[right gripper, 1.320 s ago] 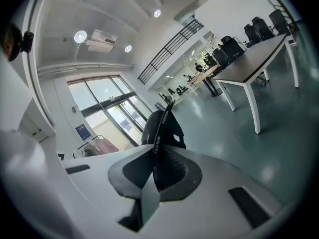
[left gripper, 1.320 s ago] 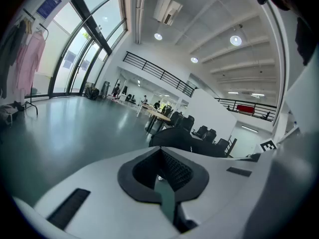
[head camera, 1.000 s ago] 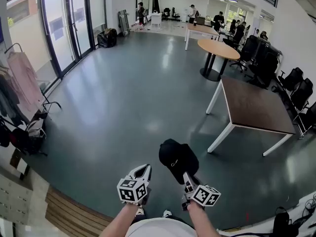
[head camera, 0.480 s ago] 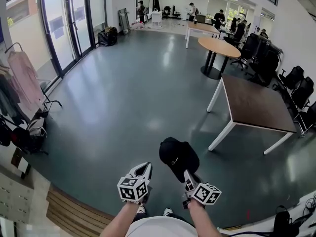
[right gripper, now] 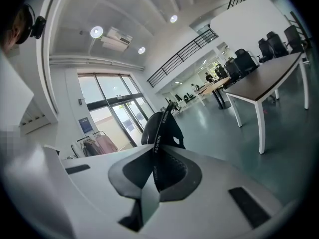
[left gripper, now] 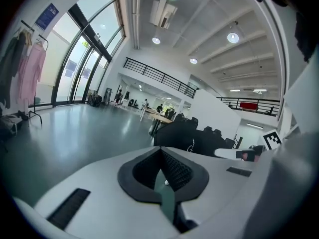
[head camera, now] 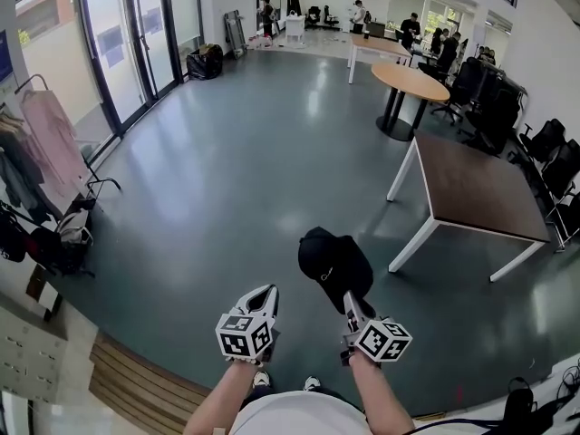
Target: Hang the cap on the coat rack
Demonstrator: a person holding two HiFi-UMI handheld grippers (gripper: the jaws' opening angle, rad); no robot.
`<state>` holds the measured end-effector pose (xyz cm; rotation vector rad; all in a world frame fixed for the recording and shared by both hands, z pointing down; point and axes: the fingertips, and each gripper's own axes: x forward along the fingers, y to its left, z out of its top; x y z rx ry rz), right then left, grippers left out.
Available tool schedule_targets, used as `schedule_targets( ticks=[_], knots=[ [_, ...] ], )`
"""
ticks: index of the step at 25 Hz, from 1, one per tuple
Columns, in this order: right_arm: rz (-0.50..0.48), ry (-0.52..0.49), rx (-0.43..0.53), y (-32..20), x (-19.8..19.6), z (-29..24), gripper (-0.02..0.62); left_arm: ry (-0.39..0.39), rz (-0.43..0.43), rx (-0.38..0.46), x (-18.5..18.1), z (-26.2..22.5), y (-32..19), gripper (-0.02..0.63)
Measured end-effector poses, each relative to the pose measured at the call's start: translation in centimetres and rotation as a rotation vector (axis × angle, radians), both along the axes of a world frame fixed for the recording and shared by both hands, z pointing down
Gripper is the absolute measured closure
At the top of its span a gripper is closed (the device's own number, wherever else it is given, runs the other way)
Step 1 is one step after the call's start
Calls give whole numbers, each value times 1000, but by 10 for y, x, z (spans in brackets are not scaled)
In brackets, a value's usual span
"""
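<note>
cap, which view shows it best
The head view: the whole black cap, held by the right gripper. The right gripper view shows only its strap edge-on in the jaws; the left gripper view, a dark shape.

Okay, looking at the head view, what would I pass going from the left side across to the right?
pink garment → left gripper → black cap → brown table → black chairs

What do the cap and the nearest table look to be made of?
Cap: matte black woven fabric, maybe cotton or polyester. It sags in soft folds from the right tongs, which pinch its printed strap.
Table: dark brown top, likely wood laminate with a slight sheen. White legs, probably painted metal.
</note>
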<state>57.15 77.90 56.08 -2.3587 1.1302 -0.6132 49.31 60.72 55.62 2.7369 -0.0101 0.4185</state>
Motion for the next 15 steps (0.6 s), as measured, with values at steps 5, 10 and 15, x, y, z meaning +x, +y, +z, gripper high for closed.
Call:
schedule_targets(
  ticks=[5,10,15],
  knots=[
    [-10,70,-71,-10,15,-11,578,11,-28,38,5,-13,-7,603],
    [-18,114,-104,-11,21,-20,577,23,-50,49,11,-22,-7,603],
    [-49,157,-109,3,26,-32,577,45,-74,42,18,-27,10,603]
  ],
)
